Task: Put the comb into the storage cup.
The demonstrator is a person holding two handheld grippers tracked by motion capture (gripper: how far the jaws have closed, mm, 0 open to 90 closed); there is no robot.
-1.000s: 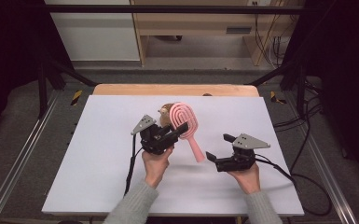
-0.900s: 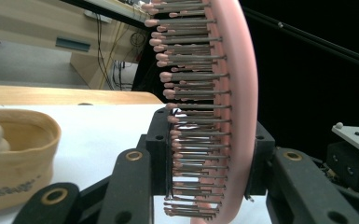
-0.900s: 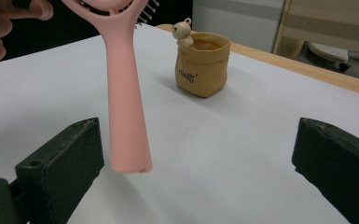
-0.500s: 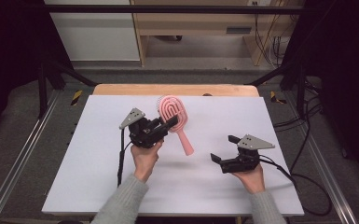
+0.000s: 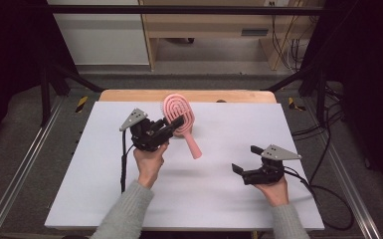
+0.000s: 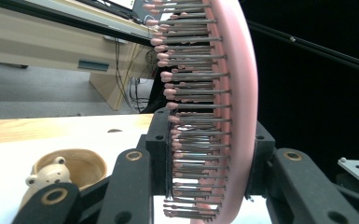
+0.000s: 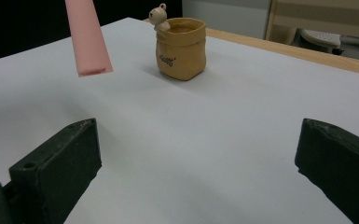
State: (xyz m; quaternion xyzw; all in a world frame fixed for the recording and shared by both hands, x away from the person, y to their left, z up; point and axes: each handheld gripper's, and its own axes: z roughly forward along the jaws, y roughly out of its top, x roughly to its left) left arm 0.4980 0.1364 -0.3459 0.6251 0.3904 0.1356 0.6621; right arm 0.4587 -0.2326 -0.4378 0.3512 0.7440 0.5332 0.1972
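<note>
High view: left gripper [image 5: 175, 124] clamps the pink hairbrush [image 5: 180, 115] by its head, lifted off the white table [image 5: 104, 199], handle hanging free. Right gripper [image 5: 242, 169] gapes, holding nothing. Likely carry step; next needs the handle aimed into the bear pot [image 7: 182, 46].

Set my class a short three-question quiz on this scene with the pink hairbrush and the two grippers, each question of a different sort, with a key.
1. True or false: the left gripper is shut on the head of the pink hairbrush, with the handle hanging free.
2. Multiple choice: the right gripper is A) shut on the brush handle, B) open and holding nothing, C) shut on the pot.
3. Short answer: what small figure sits on the rim of the little tan pot?

Key
1. True; in the left gripper view the jaws clamp the bristle side and the back of the head.
2. B; its jaws stand wide apart above the white table.
3. A bear.
</note>
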